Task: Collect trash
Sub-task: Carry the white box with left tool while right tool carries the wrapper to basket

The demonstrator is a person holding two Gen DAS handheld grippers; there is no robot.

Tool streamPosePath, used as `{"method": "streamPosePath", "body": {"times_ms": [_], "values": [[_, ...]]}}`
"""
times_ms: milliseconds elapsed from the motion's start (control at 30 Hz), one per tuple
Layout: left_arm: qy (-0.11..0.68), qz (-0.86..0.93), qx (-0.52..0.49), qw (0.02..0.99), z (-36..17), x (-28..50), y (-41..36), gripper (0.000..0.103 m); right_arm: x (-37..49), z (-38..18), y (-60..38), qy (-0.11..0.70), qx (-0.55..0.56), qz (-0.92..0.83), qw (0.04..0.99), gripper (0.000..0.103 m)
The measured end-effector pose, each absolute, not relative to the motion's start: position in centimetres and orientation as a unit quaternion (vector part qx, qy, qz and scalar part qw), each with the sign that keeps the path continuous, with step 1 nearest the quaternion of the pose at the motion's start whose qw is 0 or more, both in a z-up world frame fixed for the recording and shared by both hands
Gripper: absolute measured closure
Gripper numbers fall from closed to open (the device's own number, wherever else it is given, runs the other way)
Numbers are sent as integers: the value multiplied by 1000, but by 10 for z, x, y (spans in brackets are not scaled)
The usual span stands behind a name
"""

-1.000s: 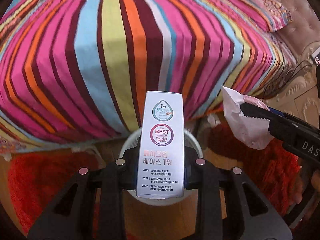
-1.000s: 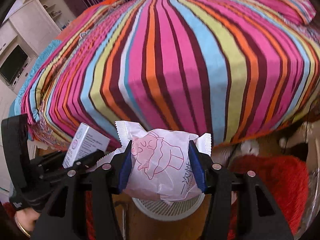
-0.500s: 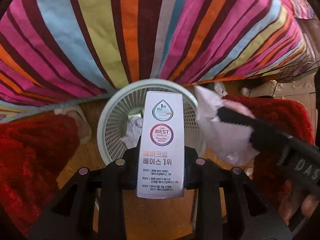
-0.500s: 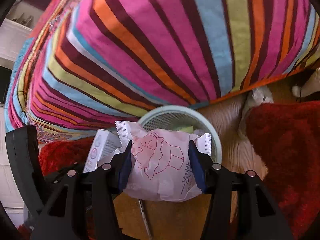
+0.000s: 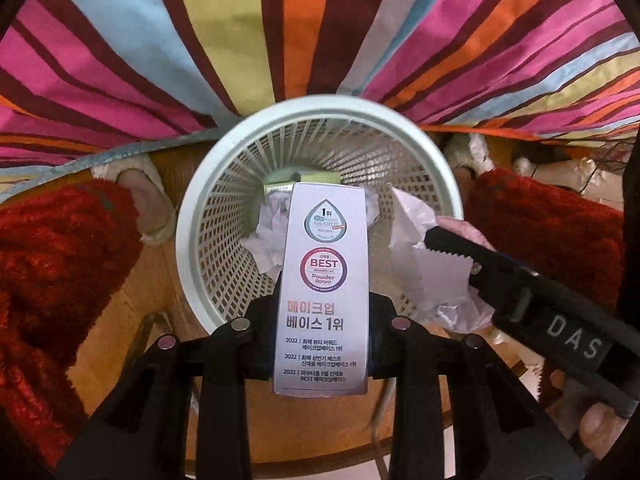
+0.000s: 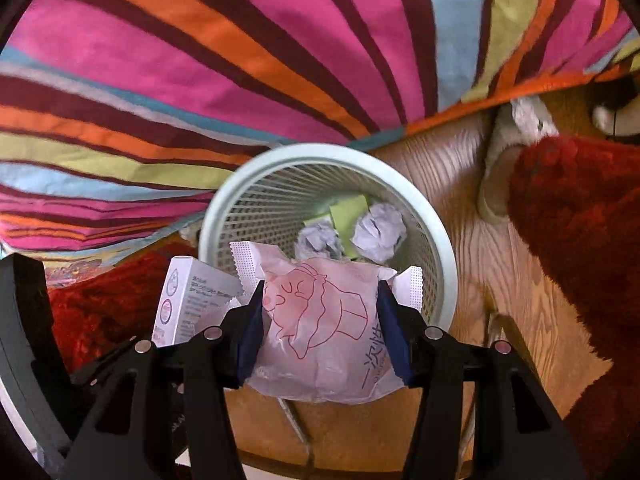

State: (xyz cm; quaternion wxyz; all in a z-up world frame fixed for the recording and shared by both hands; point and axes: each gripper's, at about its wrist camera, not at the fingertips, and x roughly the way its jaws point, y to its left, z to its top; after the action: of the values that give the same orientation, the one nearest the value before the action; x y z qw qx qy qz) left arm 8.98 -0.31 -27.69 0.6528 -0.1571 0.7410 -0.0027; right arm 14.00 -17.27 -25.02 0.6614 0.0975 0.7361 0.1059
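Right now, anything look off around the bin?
Nothing stands out. The bin stands upright on the wood floor, holding crumpled paper. The left gripper holds the cosmetics box and the right gripper the printed bag above it.

Left gripper (image 5: 322, 320) is pointing downward, fingers clamping a box (image 5: 323, 292) between them. Right gripper (image 6: 322, 332) is angling down alongside it, blue pads (image 6: 250, 336) squeezing a bag (image 6: 320, 340). The two grippers are sitting close together, right one reaching in from the left's right side.
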Motion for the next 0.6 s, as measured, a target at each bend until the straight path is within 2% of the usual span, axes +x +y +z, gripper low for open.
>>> {"method": "streamPosePath", "body": {"times_ms": [600], "values": [[782,0,-132,609,-320,92,-11,73,138,-303,-175,779,62,79,619,52]]}}
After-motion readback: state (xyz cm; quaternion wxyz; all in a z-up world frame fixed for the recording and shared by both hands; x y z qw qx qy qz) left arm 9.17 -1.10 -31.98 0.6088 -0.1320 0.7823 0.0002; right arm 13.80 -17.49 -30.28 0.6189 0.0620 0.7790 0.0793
